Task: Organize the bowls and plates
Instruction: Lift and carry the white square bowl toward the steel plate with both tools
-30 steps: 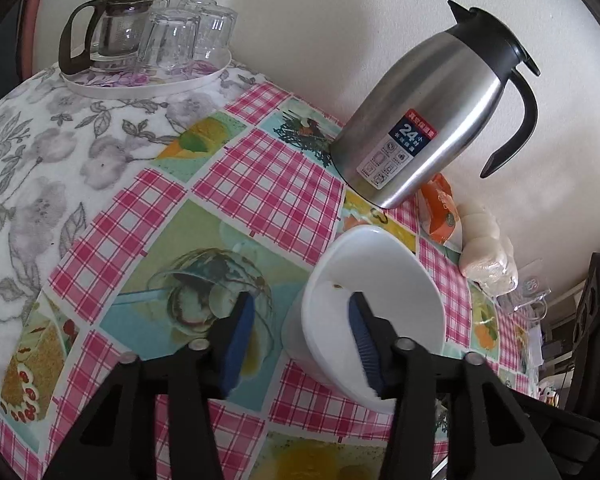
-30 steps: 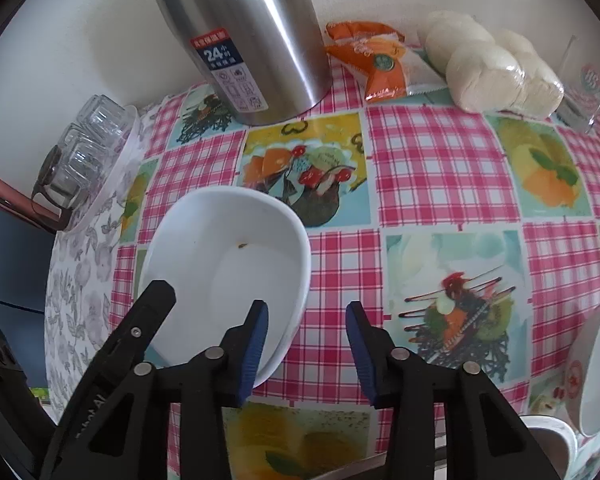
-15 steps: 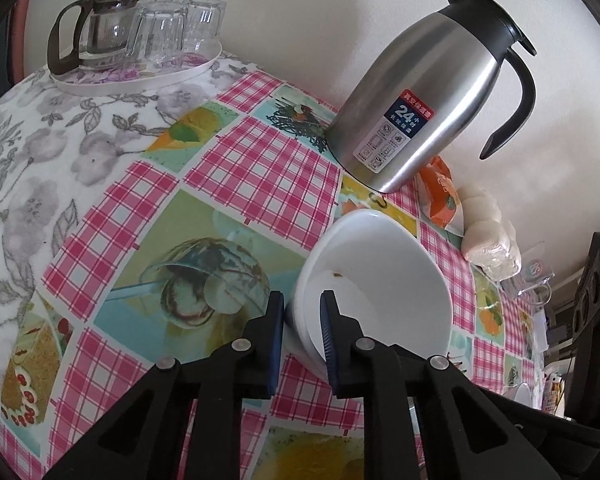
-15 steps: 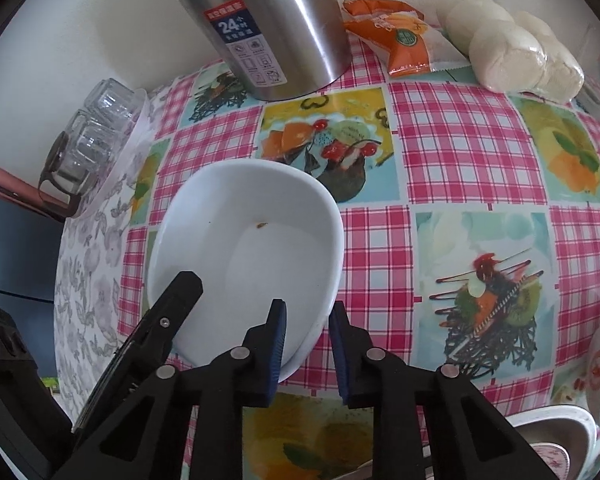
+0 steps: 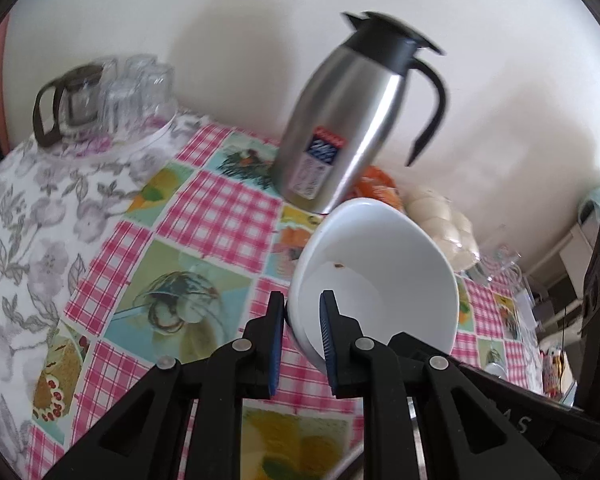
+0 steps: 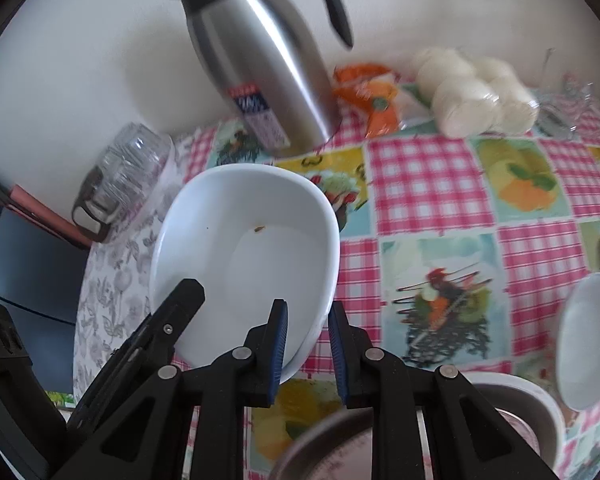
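A white oval bowl (image 5: 380, 276) hangs above the tablecloth, held from two sides. My left gripper (image 5: 302, 320) is shut on its left rim, one blue pad inside and one outside. My right gripper (image 6: 307, 332) is shut on the right rim of the same white bowl (image 6: 252, 256); the left gripper's black fingers (image 6: 172, 312) show at its far side. A small brown crumb lies inside the bowl. Another white bowl (image 6: 588, 340) sits at the right edge, and a grey-rimmed dish (image 6: 512, 404) lies below it.
A steel thermos jug (image 5: 348, 120) stands at the wall behind the bowl. A tray of upturned glasses with a glass pot (image 5: 100, 96) is at the back left. An orange packet (image 6: 372, 96), wrapped white buns (image 6: 472, 92) and a clear glass (image 6: 564, 100) line the wall.
Both grippers closed on the bowl's rims, then lifted it off the tablecloth. The views now sit higher and the thermos looks farther away.
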A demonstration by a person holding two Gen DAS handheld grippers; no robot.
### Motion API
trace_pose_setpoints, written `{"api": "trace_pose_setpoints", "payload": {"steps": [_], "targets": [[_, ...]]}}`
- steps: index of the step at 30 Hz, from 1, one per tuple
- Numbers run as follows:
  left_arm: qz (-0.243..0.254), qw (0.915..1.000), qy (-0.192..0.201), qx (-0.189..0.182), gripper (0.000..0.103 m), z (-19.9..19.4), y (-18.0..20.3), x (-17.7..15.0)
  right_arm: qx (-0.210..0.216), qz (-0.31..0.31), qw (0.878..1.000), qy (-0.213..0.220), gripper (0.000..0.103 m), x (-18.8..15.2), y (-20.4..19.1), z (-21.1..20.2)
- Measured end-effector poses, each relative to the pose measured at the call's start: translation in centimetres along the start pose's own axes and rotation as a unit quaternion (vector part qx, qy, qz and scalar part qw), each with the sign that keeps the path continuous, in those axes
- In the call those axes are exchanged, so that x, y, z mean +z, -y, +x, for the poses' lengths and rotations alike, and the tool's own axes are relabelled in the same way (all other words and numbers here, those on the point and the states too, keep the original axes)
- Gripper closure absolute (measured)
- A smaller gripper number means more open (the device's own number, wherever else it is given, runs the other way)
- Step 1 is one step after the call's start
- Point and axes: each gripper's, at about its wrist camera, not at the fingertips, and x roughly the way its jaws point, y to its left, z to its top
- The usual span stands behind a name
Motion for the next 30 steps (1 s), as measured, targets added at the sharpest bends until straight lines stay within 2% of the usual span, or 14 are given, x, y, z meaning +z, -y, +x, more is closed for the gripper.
{"api": "trace_pose_setpoints", "payload": {"steps": [8,14,19,25,30], "targets": [[0.031,0.9993,0.009,-0.02,0.085,-3.5,4.3,-0.7,0.014,0.013,0.999,0.051,0.08,-1.5,2.4,-6.2],[0.073,0.9966,0.024,-0.029,0.085,-6.6,7.8,-1.5,0.03,0.029,0.996,0.081,0.08,-2.7,4.4,-10.1],[0.09,0.9945,0.036,-0.042,0.085,-9.2,9.5,-2.2,0.043,0.031,0.992,0.114,0.08,-4.0,5.7,-13.9],[0.106,0.9919,0.06,-0.037,0.085,-12.4,11.0,-3.9,0.05,0.021,0.988,0.146,0.08,-6.0,6.0,-17.1],[0.101,0.9913,0.068,-0.051,0.085,-14.1,11.0,-5.2,0.059,0.012,0.985,0.162,0.08,-7.7,6.4,-19.0]]}}
